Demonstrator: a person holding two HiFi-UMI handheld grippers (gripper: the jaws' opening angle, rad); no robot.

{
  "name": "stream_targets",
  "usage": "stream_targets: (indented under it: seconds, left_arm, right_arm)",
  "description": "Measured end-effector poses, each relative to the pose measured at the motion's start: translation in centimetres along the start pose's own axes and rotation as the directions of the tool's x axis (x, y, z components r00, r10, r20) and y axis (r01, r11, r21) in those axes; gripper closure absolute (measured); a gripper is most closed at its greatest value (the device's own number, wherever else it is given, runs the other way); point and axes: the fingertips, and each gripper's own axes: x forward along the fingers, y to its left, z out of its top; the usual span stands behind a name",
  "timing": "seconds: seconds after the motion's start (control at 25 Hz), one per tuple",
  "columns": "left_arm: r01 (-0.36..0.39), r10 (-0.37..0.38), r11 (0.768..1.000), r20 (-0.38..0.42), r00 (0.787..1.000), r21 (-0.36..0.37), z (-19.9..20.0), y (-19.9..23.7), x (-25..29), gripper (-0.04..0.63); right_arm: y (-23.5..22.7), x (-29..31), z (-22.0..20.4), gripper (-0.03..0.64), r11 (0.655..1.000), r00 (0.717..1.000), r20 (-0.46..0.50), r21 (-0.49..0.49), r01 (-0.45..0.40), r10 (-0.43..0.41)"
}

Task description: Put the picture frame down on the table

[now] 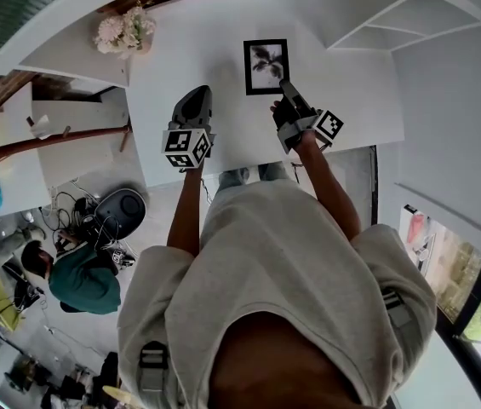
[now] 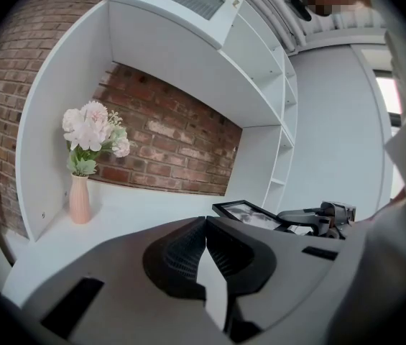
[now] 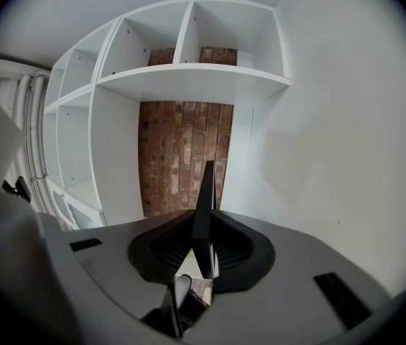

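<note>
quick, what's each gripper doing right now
left gripper: closed, nothing between its fingers
right gripper: closed on the picture frame, held by its edge

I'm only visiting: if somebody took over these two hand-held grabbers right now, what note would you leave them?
Left gripper: shut, empty, over the near part of the table.
Right gripper: shut on the near edge of the picture frame.
Frame: roughly flat over the table, picture up; contact unclear.
Done: frame is over the table.
Left: set it down, open the jaws, pull back.
</note>
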Motion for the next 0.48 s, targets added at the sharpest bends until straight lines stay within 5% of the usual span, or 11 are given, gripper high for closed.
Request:
stream_targets:
  seconds: [0.48]
  left_arm:
    - [-0.008, 0.005, 0.999, -0.067, 0.998, -0.039, -3.7, 0.5, -0.9, 0.578]
  right_arm:
    - [-3.2, -0.9, -2.2, 0.532, 0.997, 0.998, -0.021, 0.04, 0.062, -0.062]
